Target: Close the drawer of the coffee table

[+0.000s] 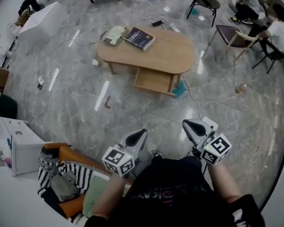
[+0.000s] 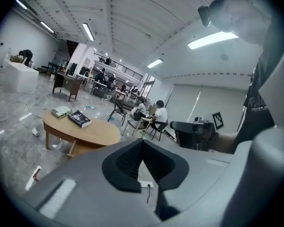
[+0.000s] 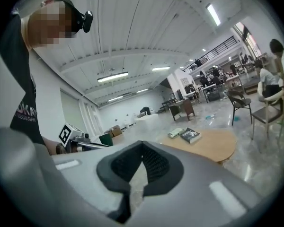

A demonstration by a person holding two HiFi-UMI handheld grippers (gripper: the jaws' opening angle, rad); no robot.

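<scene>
The oval wooden coffee table point(image 1: 173, 56) stands on the marble floor some way ahead of me. Its drawer point(image 1: 154, 81) is pulled out toward me under the front edge. A dark book point(image 1: 139, 38) and a pale green book point(image 1: 114, 35) lie on the top. Both grippers are held close to my body, far short of the table. The left gripper point(image 1: 140, 133) is shut and holds nothing; the right gripper point(image 1: 188, 124) is the same. The table point(image 2: 97, 132) shows at the left of the left gripper view, beyond the jaws of the left gripper point(image 2: 142, 144). In the right gripper view the table point(image 3: 213, 146) lies right of the right gripper point(image 3: 142, 146).
Cables and a power strip point(image 1: 209, 123) lie on the floor around the table. A teal object point(image 1: 179, 90) sits by the drawer's right corner. Chairs point(image 1: 229, 37) with seated people stand at the back right. A basket of clothes point(image 1: 64, 176) and a white box point(image 1: 19, 143) are at my left.
</scene>
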